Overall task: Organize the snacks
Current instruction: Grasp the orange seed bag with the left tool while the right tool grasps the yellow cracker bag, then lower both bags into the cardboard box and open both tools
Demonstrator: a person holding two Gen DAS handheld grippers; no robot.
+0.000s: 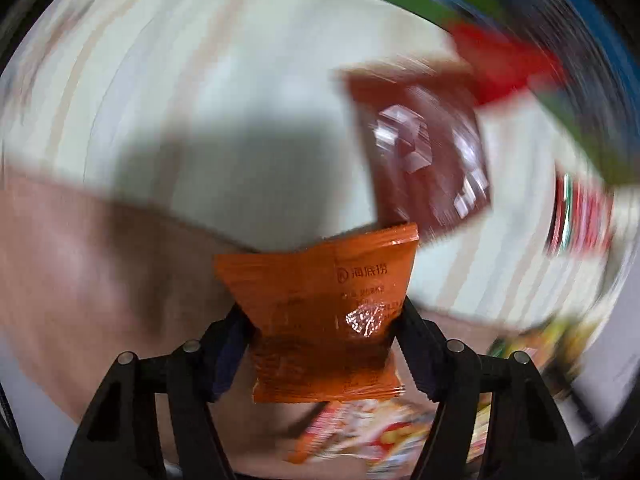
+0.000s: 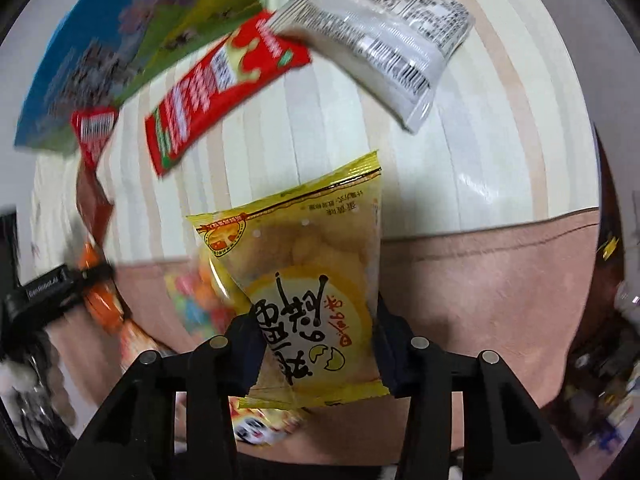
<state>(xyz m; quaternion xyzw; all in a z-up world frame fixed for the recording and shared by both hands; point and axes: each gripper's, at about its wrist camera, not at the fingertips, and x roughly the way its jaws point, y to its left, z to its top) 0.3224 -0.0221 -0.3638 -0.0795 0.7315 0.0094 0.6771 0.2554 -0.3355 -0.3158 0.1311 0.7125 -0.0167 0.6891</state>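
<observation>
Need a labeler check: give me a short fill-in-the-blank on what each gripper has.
1. The left gripper is shut on an ___ packet.
2. The right gripper is shut on a ___ packet.
3. The white packet lies on the ___ cloth.

Missing: orange; yellow; striped

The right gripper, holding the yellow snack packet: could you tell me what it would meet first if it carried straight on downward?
Probably the pinkish-brown mat near its edge with the striped tabletop; the right gripper and its yellow snack packet hide the exact spot.
</observation>
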